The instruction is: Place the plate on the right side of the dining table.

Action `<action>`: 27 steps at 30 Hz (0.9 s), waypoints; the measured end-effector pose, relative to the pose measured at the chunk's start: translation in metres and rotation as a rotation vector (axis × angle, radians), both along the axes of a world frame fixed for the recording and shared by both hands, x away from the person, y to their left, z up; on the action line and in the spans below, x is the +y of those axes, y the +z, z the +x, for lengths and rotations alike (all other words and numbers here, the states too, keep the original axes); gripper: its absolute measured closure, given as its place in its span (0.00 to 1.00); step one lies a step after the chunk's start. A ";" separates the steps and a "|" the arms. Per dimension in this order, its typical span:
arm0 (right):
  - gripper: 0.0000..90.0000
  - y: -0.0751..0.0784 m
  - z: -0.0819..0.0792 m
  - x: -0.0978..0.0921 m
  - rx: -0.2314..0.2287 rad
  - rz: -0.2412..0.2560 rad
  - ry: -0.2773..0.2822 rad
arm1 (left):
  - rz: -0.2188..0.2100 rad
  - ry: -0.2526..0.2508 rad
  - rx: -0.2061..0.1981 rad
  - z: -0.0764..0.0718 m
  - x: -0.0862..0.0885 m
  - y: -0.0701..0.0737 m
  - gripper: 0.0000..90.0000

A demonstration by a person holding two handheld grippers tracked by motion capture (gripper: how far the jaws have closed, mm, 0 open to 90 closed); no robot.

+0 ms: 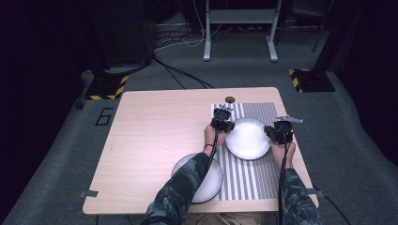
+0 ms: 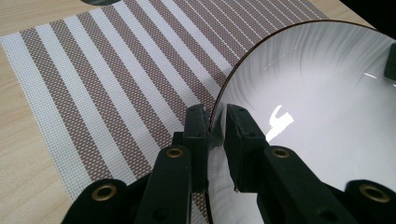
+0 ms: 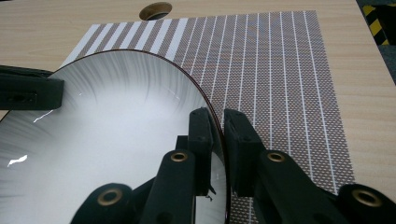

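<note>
dark floor and cables surround a pale wooden table [image 1: 155,136] where a person holds a white plate [image 1: 247,138] over the striped placemat [image 1: 263,180] near the table's right edge. the left gripper [image 1: 222,123] has its jaws closed on the plate's left rim, the right gripper [image 1: 279,132] on its right rim. placing looks under way; whether the plate rests on the mat is unclear. a second plate [image 1: 213,185] waits at the near edge.
</note>
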State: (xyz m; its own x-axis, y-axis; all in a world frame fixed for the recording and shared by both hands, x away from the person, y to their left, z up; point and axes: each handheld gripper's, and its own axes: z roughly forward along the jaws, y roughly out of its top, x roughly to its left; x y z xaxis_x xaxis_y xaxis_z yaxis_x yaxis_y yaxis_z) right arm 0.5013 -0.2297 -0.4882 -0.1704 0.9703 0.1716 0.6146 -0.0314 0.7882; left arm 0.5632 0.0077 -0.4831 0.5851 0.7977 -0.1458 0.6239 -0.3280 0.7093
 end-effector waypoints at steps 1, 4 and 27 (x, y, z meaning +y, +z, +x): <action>0.91 0.000 0.000 0.000 0.001 0.000 0.000 | -0.001 0.003 0.000 0.000 0.000 0.000 0.88; 0.91 0.001 0.000 0.001 0.000 -0.002 -0.001 | -0.006 0.010 0.004 0.000 0.000 -0.001 0.88; 0.90 -0.005 0.006 0.003 0.018 -0.006 -0.029 | 0.013 0.052 0.004 0.003 -0.004 -0.009 0.88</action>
State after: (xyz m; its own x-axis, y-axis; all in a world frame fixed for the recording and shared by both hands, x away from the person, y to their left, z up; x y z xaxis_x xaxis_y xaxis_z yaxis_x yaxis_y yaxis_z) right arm 0.5077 -0.2266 -0.4933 -0.1392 0.9759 0.1681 0.6273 -0.0445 0.7775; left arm 0.5658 0.0036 -0.4916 0.5424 0.8288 -0.1375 0.6430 -0.3042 0.7028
